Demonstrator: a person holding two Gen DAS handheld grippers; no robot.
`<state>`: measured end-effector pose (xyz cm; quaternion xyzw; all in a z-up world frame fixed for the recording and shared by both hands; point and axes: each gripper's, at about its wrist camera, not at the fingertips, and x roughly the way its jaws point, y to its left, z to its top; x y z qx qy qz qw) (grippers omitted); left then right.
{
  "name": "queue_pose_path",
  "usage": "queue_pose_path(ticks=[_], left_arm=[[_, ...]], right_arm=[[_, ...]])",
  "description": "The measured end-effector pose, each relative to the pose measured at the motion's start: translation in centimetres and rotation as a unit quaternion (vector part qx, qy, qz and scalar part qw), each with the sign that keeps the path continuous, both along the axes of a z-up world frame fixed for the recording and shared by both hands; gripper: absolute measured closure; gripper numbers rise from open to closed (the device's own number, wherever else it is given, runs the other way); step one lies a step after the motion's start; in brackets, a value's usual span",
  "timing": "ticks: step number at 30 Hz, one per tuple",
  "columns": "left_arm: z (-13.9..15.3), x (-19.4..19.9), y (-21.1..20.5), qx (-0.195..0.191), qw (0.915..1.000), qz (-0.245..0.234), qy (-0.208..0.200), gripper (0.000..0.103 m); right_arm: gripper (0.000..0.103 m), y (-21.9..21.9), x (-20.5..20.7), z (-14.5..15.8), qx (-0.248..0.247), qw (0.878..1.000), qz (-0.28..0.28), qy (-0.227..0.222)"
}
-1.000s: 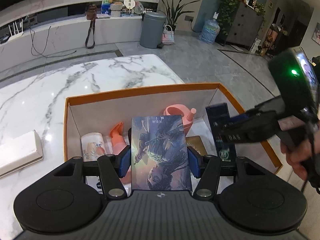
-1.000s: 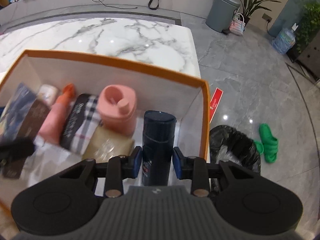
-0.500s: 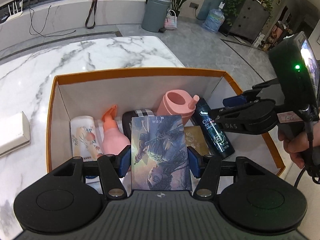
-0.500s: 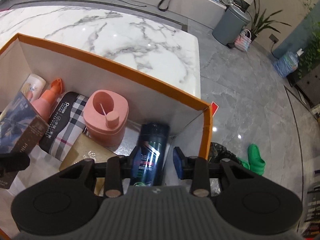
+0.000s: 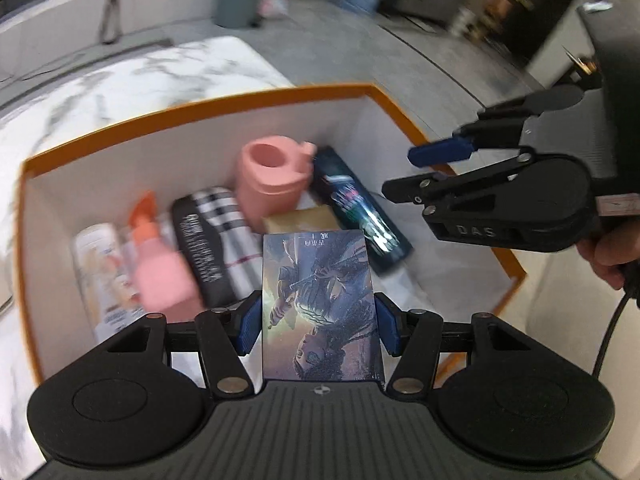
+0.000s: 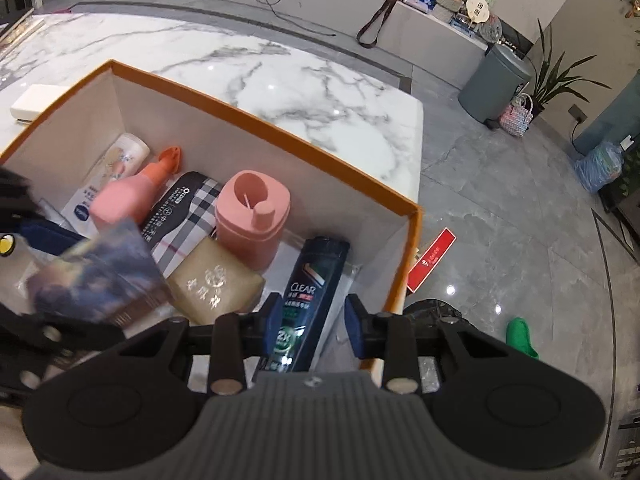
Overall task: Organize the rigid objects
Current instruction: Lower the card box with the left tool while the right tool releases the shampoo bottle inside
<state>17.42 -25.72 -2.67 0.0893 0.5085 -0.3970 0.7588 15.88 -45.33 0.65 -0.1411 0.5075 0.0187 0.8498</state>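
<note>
- A white-marble table (image 6: 312, 92) carried an orange-rimmed, white-walled cardboard box (image 6: 256, 120), the store for the rigid items being sorted.
- Inside the box lay a pale printed tube (image 6: 120, 164), a pink spray bottle with an orange nozzle (image 6: 128, 196), a black-and-plaid pouch (image 6: 180, 216), a pink squared container (image 6: 252, 216) and a tan gift box (image 6: 216, 284).
- The left tool (image 5: 318, 320) was clamped on a flat rectangular illustrated book (image 5: 320, 304), pads pressing its two long edges, holding it upright above the box's near side.
- The book looked stiff and light, though its glossy cover may slip; gripping across the edges, as shown, seemed the soundest hold.
- The right tool (image 6: 314, 320) hung with its fingers spread and nothing between them, above a dark green plastic shampoo bottle (image 6: 312, 296) lying by the box's right wall.
- That bottle appeared hard, smooth and fairly weighty; its mid-body would likely be the best place to grasp.
</note>
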Motion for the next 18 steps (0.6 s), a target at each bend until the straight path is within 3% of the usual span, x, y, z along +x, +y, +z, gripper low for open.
queue_pose_path(ticks=[2,7,9,18], left_arm=[[0.1,0.2,-1.0,0.008,0.9997,-0.019,0.014,0.037],[-0.7,0.2,-3.7,0.020,0.9969,0.005,0.076,0.037],[-0.9,0.0,-4.5,0.027,0.9965,0.016,0.078,0.037],[-3.4,0.4,-7.0,0.023,0.9830,0.069,0.169,0.038]], right_arm=[[0.070,-0.3,-0.6,0.6,0.007,1.000,0.001,-0.003],[0.070,-1.2,-1.7,1.4,0.019,1.000,-0.006,-0.016],[0.070,-1.3,-1.8,1.5,0.021,1.000,-0.003,-0.017],[0.065,-2.3,-1.5,1.6,0.024,0.999,-0.011,-0.021]])
